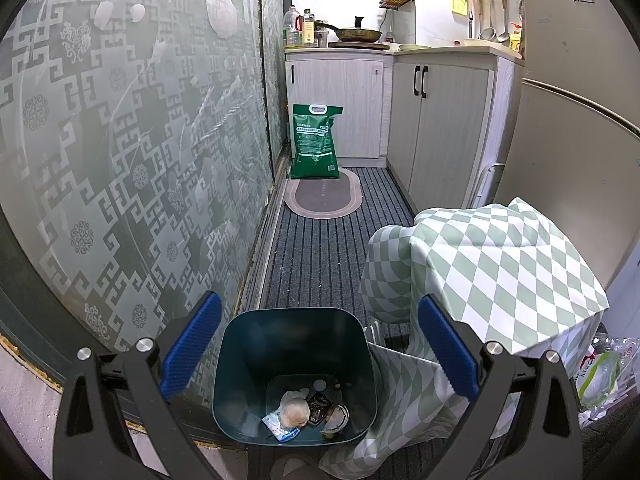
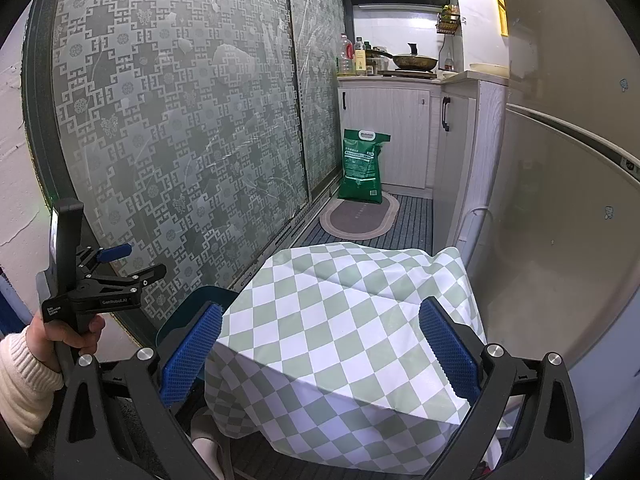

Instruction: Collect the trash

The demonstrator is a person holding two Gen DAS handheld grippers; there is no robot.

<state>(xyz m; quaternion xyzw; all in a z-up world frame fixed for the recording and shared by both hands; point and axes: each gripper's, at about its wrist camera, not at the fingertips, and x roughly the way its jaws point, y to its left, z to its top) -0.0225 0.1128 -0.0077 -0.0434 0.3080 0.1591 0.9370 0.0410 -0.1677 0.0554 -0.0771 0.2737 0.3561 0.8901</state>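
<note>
A dark teal trash bin (image 1: 240, 360) stands on the floor beside the glass door. In it lie a crumpled tissue (image 1: 296, 408), a blue-white wrapper (image 1: 280, 428), a dark wrapper (image 1: 320, 404) and a round lid (image 1: 338, 416). My left gripper (image 1: 320, 312) hovers open over the bin's mouth, nothing between its blue pads (image 1: 192, 348). In the right wrist view the left gripper (image 2: 138, 262) shows at the left, held by a hand (image 2: 72, 332). My right gripper (image 2: 320, 308) is open and empty above a green-and-white checked tablecloth (image 2: 340, 320). The bin's rim (image 2: 192, 300) peeks out beside that cloth.
The cloth-covered table (image 1: 500, 272) stands right of the bin, with a fridge (image 1: 568, 120) behind it. A patterned glass sliding door (image 1: 120, 140) runs along the left. A green sack (image 1: 316, 144) and an oval mat (image 1: 324, 198) lie ahead by white cabinets (image 1: 440, 128). Plastic bags (image 1: 600, 376) sit at the far right.
</note>
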